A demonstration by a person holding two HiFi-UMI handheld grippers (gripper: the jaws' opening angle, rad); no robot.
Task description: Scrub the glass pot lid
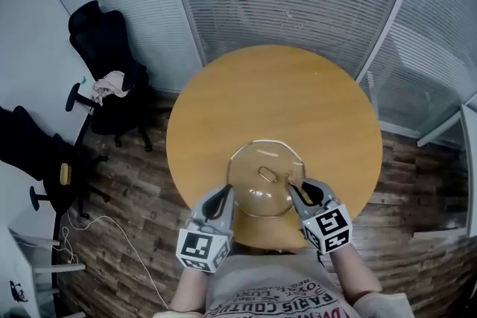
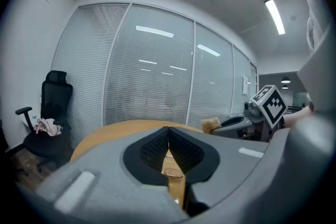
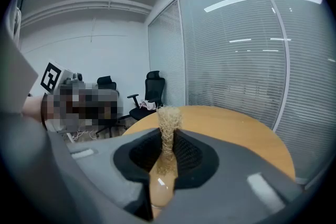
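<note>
The glass pot lid (image 1: 262, 179) sits at the near edge of the tabletop (image 1: 298, 93) — left gripper (image 1: 221, 199) clamped on its rim for bracing, right gripper (image 1: 298, 194) clamped on a fibrous scrubber (image 3: 168, 123) — ready for scrubbing

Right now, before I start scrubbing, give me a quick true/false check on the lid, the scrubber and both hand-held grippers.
1. The left hand-held gripper is shut on the rim of the glass pot lid. True.
2. The right hand-held gripper is empty. False: it is shut on a fibrous tan scrubber, which sticks out past the jaws.
3. The lid sits at the far side of the table. False: it is on the side of the round wooden table nearest the person.
4. A black office chair with a cloth on it stands to the left of the table. True.
</note>
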